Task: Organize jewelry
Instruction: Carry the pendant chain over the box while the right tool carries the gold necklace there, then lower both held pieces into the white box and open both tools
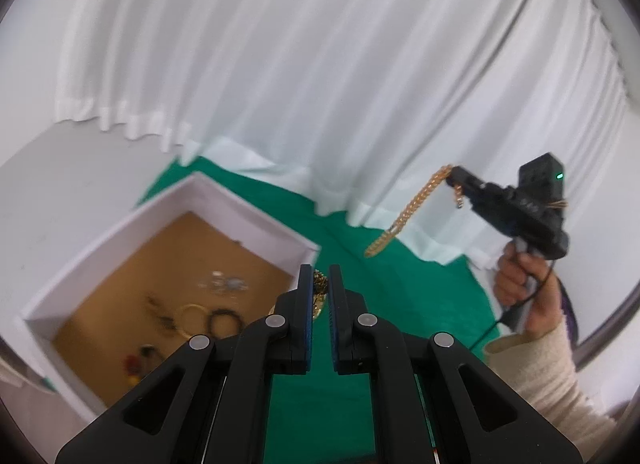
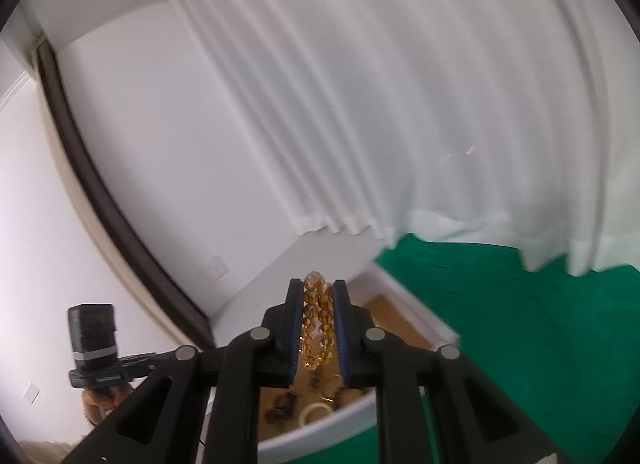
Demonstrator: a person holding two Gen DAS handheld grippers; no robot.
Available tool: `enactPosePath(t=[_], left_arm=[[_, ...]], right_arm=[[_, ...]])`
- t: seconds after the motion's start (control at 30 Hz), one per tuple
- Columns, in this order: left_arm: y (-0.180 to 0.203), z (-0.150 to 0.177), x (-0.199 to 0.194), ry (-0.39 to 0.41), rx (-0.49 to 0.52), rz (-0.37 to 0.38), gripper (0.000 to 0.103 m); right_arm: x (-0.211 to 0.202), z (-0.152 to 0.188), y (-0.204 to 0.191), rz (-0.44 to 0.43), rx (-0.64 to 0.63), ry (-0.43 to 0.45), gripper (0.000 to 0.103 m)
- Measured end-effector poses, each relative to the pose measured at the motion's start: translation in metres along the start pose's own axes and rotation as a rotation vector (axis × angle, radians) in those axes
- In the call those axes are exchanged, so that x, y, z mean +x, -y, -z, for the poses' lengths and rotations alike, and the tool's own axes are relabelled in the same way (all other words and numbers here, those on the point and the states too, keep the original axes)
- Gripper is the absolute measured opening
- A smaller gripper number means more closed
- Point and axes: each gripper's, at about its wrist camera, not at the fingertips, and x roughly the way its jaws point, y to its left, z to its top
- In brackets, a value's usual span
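- Jewelry is split between the two grippers and a white square box with a brown cardboard floor (image 1: 256, 219), which sits on a green cloth (image 1: 400, 304) spread over the table.
- The right gripper (image 2: 316, 296) has its blue-padded fingers (image 2: 297, 316) clamped on an amber bead bracelet (image 2: 316, 324), the beads doubled between the pads. In the left wrist view it appears as a golden strand (image 1: 404, 215) dangling from the gripper in the air above the cloth.
- The left gripper (image 1: 320, 278) has its fingers drawn together on a small gold, dark-speckled piece (image 1: 320, 292); blur keeps its kind unclear.
- Inside the box lie several pieces: one thin gold ring-shaped bangle (image 1: 192, 318), one dark bead bracelet (image 1: 226, 322), one silvery cluster (image 1: 224, 284), and a few blurred small items I cannot count exactly.
- The person's right hand (image 1: 520, 280), in a cream sleeve (image 1: 548, 376), grips the right tool's handle.
- White pleated curtains (image 1: 320, 63) hang behind the table, their hems resting on the cloth; a white wall (image 2: 152, 143) and a dark door frame (image 2: 96, 191) stand to the left.
- The left gripper's black linkage hides the box's near right corner.
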Motion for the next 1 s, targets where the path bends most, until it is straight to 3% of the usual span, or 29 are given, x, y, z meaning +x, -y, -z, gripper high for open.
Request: enactPosePath(t=[0.23, 0.53, 0.73, 0.9, 0.97, 1.0], left_arm=[[-0.064, -0.007, 0.019, -0.025, -0.072, -0.084, 0.005], [-0.158, 0.005, 0.067, -0.078, -0.202, -0.205, 0.005], [-0.203, 0.026, 0.107, -0.153, -0.259, -0.281, 0.005], [-0.222, 0.044, 0.128, -0.194, -0.270, -0.354, 0.008], [-0.221, 0.049, 0.130, -0.202, -0.268, -0.387, 0.023], [-0.219, 0.051, 0.129, -0.202, -0.266, -0.403, 0.039]], right_arm=[[0.088, 0.001, -0.046, -0.091, -0.024, -0.093, 0.015], [0.223, 0.036, -0.113, -0.079, -0.077, -0.277, 0.015], [0.326, 0.087, -0.095, 0.019, -0.107, -0.424, 0.015], [0.367, 0.130, -0.077, 0.102, -0.109, -0.502, 0.017], [0.368, 0.137, -0.076, 0.137, -0.101, -0.520, 0.038], [0.365, 0.139, -0.074, 0.148, -0.098, -0.525, 0.067]])
